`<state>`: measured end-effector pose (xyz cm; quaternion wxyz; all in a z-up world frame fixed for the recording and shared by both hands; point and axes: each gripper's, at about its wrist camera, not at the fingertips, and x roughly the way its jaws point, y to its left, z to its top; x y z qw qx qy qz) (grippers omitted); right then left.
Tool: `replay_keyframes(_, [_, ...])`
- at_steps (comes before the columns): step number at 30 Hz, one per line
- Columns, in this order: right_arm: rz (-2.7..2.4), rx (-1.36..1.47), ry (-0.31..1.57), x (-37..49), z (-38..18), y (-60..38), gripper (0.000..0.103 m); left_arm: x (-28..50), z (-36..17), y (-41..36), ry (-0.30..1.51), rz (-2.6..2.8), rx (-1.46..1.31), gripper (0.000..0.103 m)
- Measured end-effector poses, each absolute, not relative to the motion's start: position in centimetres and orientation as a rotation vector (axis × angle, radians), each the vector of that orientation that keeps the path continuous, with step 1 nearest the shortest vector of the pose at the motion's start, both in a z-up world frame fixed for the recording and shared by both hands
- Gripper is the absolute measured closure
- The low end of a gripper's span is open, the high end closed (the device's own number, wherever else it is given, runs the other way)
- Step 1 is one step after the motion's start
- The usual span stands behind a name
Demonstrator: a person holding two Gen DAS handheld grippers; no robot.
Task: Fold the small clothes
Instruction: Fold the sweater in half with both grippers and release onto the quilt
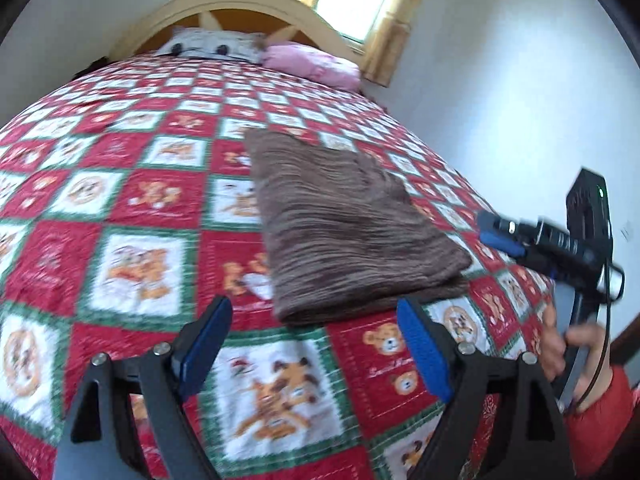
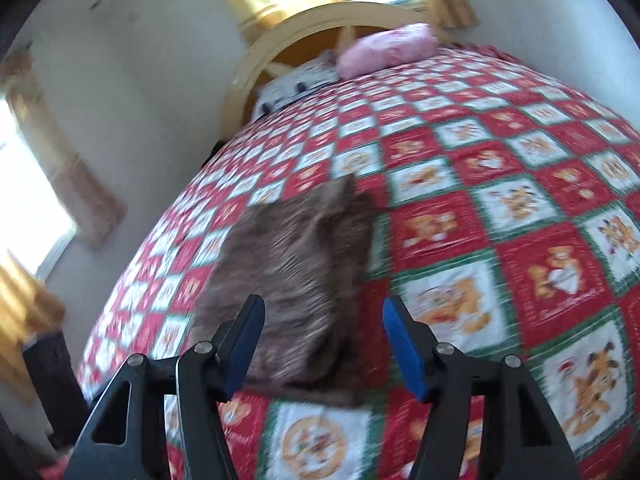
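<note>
— Brown garment (image 1: 340,224): position?

— Folded flat on the bed quilt (image 1: 120,208), near its edge, clear of the pink pillow (image 1: 312,65). I judge it was laid there for easy reach.

— Your tools?

— Left tool (image 1: 314,344) is spread wide, empty, just short of the near fold. Right tool (image 2: 323,344) is also wide, empty, hovering above it. My right hand (image 1: 568,344) grips its handle, level.

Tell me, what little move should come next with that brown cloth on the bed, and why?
Probably pull both away and leave it. The brown cloth already lies as a neat folded rectangle on the patchwork quilt. The left hand-held gripper and right hand-held gripper are both open, holding nothing, just short of its near edge. If another fold is wanted, one could close on a near corner instead.
</note>
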<state>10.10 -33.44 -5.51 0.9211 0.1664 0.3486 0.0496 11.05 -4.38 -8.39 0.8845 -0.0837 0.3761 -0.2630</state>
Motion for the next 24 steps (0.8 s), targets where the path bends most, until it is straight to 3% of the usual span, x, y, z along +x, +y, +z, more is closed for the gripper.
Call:
replay_keyframes(3, [0.086, 0.272, 0.742, 10.7, -6.6, -31.7, 0.042, 10.8, -8.4, -3.8, 0.787, -0.523, -0.164, 0.016])
replay_keyframes(4, [0.062, 0.239, 0.77, 10.9, -7.3, -31.1, 0.058, 10.9, -8.5, -3.7, 0.789, -0.518, -0.159, 0.016])
replay_keyframes(5, [0.044, 0.215, 0.815, 11.3, -8.1, -30.7, 0.084, 10.8, -8.6, -3.4, 0.789, -0.516, -0.156, 0.016])
replay_keyframes(6, [0.023, 0.2, 0.862, 11.5, -9.1, -30.4, 0.092, 10.7, -8.6, -3.2, 0.789, -0.513, -0.155, 0.016])
replay_keyframes(17, [0.031, 0.275, 0.865, 8.7, -10.4, -30.8, 0.095, 12.7, -9.6, -1.8, 0.826, -0.473, -0.136, 0.016])
replay_keyframes(21, [0.032, 0.266, 0.868, 8.5, -7.8, -31.8, 0.093, 14.5, -9.0, -1.0, 0.801, -0.457, -0.143, 0.016])
replay_keyframes(24, [-0.011, 0.214, 0.711, 9.0, -4.1, -32.2, 0.093, 17.5, -8.5, -1.5, 0.792, -0.425, -0.149, 0.016])
